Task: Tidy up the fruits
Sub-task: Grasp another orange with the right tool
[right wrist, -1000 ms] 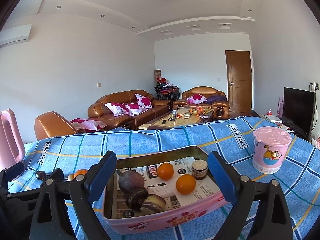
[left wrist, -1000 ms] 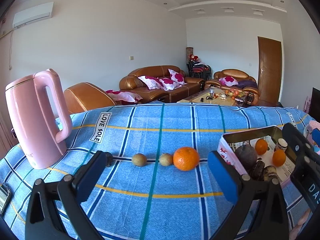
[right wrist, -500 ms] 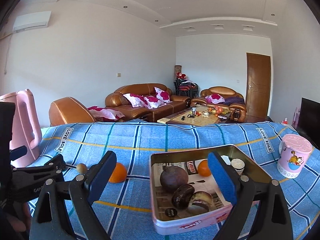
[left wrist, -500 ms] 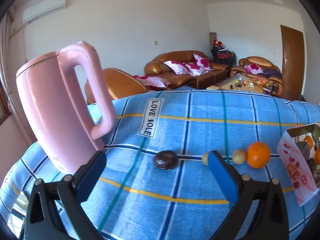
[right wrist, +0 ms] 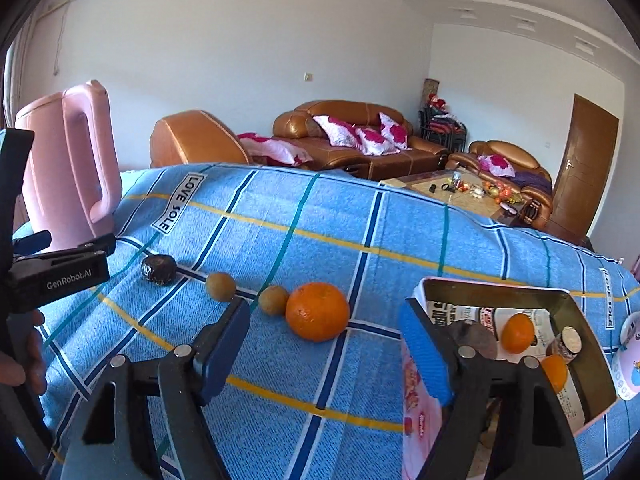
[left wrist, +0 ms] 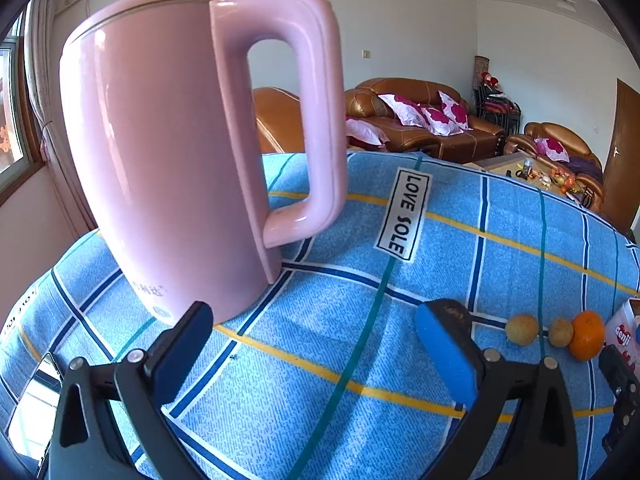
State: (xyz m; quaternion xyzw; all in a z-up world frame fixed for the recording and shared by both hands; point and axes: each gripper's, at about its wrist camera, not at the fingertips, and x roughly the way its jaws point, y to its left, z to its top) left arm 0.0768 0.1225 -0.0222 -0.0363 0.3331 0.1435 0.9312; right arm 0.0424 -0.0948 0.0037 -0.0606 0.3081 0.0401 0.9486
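Observation:
On the blue checked cloth (right wrist: 360,220) a row of fruit lies: a dark wrinkled fruit (right wrist: 159,269), two small brown fruits (right wrist: 221,286) (right wrist: 273,300) and a big orange (right wrist: 317,311). My right gripper (right wrist: 324,344) is open with its jaws closing. The orange lies just beyond its fingertips, untouched. The pink tin (right wrist: 560,304) at right holds two oranges (right wrist: 517,333), a dark fruit (right wrist: 474,338) and a small jar (right wrist: 568,342). My left gripper (left wrist: 316,344) stands open and empty near the pink kettle (left wrist: 172,160). Its right finger (left wrist: 448,348) hides most of the dark fruit (left wrist: 452,312).
The tall kettle (right wrist: 68,168) stands at the table's left end. A pink cup (right wrist: 630,356) sits right of the tin. A person's hand (right wrist: 20,360) holds the left gripper (right wrist: 60,272). Sofas and a coffee table lie beyond the far edge.
Both grippers have swung left. The left one came close to the kettle and the dark fruit. The right one left the tin, now faces the orange, and its jaws have narrowed.

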